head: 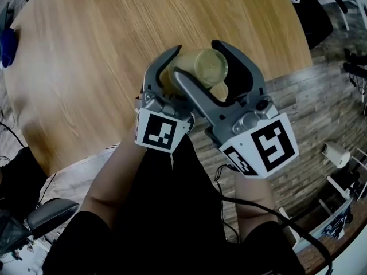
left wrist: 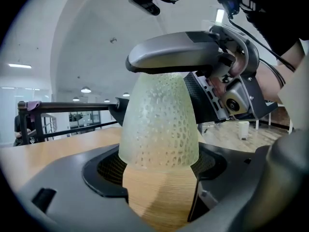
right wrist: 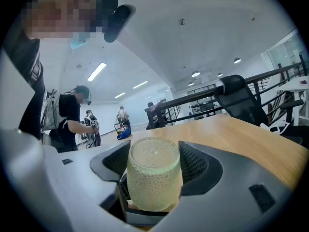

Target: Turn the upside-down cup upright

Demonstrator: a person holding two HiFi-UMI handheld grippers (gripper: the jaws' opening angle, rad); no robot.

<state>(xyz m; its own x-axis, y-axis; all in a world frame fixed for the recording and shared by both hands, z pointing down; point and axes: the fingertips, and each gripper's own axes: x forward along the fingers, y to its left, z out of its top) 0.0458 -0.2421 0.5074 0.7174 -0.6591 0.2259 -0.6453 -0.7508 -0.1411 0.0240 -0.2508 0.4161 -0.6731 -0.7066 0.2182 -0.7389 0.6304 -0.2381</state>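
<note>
A pale yellow-green dimpled cup (head: 212, 66) stands base up near the front edge of the round wooden table (head: 86, 67). My right gripper (head: 202, 59) comes in from the right. In the right gripper view its pads press both sides of the cup (right wrist: 154, 173), so this gripper (right wrist: 154, 180) is shut on it. From the left, my left gripper (head: 182, 62) also straddles the cup (left wrist: 159, 120). Its jaws (left wrist: 157, 166) stand wide, pads right beside the rim, not squeezing. One right-gripper finger (left wrist: 174, 57) lies across the cup's top there.
The table's front edge runs just under both hands, with wood-plank floor (head: 309, 107) beyond it. A blue thing (head: 7, 44) lies at the table's far left. A black chair (right wrist: 241, 100) and a railing stand past the table; a person (right wrist: 72, 115) stands far off.
</note>
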